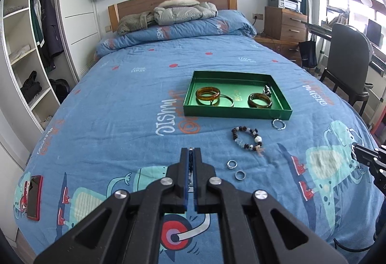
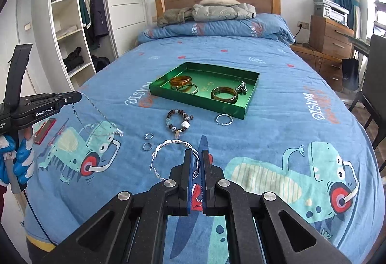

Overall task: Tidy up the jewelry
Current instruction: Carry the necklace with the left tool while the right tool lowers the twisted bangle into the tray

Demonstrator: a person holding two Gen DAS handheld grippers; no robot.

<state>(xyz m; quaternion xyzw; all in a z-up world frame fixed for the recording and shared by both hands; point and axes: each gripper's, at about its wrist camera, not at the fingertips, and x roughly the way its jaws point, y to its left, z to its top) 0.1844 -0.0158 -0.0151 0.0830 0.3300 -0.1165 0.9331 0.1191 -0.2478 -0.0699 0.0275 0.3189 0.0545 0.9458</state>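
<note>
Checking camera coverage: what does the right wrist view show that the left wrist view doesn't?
Right wrist only: the twisted silver bangle pinched in the right gripper, and the thin chain dangling from the left gripper.
Left wrist only: the left gripper's fingers seen end-on, shut, with the chain hardly visible between them.
Both: the green tray holding bangles, the beaded bracelet, two small rings and a red phone.

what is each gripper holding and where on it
Right gripper pinches the twisted silver bangle at its rim. Left gripper holds a thin silver chain by one end.
</note>
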